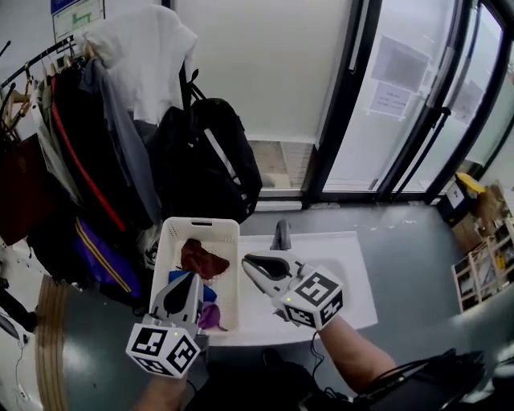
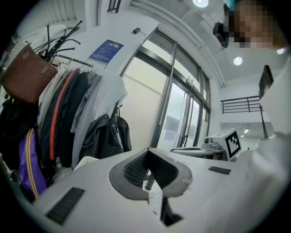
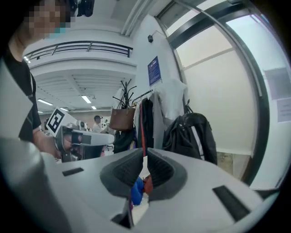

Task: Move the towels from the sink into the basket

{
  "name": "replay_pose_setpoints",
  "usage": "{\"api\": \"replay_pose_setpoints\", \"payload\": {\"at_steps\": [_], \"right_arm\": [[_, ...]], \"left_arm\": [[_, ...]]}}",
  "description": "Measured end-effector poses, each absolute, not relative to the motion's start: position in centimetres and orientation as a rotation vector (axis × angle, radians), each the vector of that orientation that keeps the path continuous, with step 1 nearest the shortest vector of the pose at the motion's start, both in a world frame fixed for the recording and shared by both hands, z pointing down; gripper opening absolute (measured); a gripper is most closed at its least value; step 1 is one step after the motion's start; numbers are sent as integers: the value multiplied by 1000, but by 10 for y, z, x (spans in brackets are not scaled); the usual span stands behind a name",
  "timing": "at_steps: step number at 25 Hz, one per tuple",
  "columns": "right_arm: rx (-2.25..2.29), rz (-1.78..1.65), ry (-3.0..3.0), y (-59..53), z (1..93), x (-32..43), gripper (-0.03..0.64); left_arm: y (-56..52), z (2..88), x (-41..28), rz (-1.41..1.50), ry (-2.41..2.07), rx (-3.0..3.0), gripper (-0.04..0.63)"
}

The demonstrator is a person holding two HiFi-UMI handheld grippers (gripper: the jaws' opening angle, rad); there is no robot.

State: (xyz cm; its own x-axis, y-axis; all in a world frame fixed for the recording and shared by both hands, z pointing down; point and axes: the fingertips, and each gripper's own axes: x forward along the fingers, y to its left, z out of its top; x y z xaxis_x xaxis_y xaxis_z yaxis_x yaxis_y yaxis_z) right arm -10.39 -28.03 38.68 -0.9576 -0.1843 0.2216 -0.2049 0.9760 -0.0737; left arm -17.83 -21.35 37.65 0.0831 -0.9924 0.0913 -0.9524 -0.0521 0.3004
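the dark red cloth towel (image 1: 203, 258), blue cloth towel (image 1: 178, 277) and purple cloth towel (image 1: 210, 315) lie inside the white plastic basket (image 1: 167, 241), just left of the white rectangular sink (image 1: 345, 281). the left gripper (image 1: 193, 277) hangs over the basket with its fingers pressed together, empty. the right gripper (image 1: 247, 261), over the sink, is likewise closed on nothing.

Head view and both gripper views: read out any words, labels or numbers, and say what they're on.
None can be read.
Blue poster on the wall: too small.
Sign above the coat rack: blurred.
Paper sheets on the glass door: blurred.
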Motion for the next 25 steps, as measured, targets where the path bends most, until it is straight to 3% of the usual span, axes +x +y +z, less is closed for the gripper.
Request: {"api": "replay_pose_setpoints", "payload": {"at_steps": [16, 25], "right_arm": [[901, 130, -2896, -325, 362, 28, 8], [989, 164, -2885, -332, 368, 50, 6]], "left_arm": [[-245, 363, -121, -119, -1863, 2260, 3], [-249, 365, -107, -87, -1828, 2279, 3]]}}
